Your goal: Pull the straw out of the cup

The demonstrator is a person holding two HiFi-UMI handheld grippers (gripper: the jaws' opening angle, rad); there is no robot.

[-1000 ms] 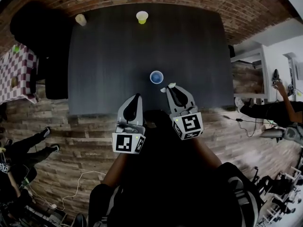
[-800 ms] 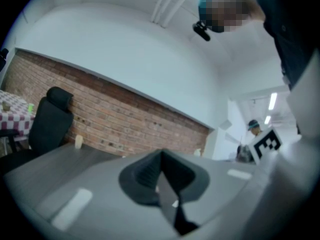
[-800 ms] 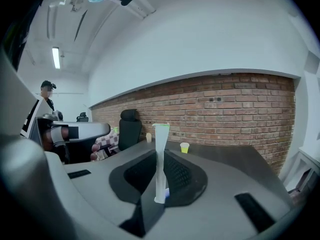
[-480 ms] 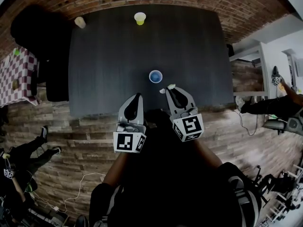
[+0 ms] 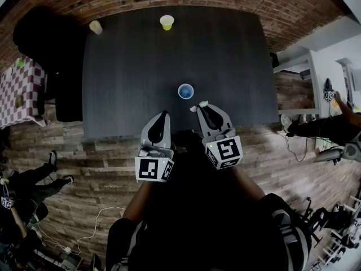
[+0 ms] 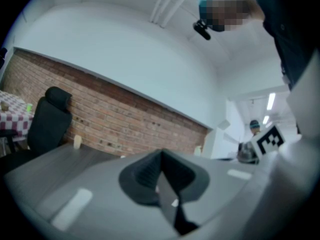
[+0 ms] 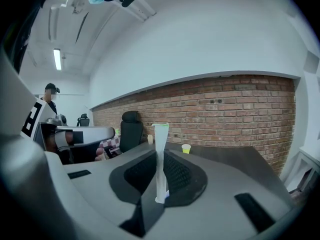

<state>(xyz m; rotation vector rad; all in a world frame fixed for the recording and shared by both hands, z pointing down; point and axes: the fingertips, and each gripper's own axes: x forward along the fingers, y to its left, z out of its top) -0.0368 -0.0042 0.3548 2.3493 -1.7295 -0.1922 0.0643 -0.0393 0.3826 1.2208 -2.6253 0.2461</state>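
Observation:
A small blue cup (image 5: 185,91) stands open-topped near the middle of the dark table (image 5: 130,66), with no straw in it. Just below and to the right of it, my right gripper (image 5: 201,107) is shut on a white straw (image 5: 203,101), whose ends poke out on both sides of the tips. In the right gripper view the straw (image 7: 161,154) stands upright, pinched between the dark pads of my right gripper (image 7: 161,176). My left gripper (image 5: 164,116) hovers at the table's near edge, left of the cup. Its jaws (image 6: 161,159) are shut with nothing between them.
A yellow cup (image 5: 167,21) and a cream cup (image 5: 96,26) stand at the table's far edge by the brick wall. A black office chair (image 5: 39,35) sits at the far left corner, beside a chequered table (image 5: 17,89). Another person (image 5: 330,126) is off to the right.

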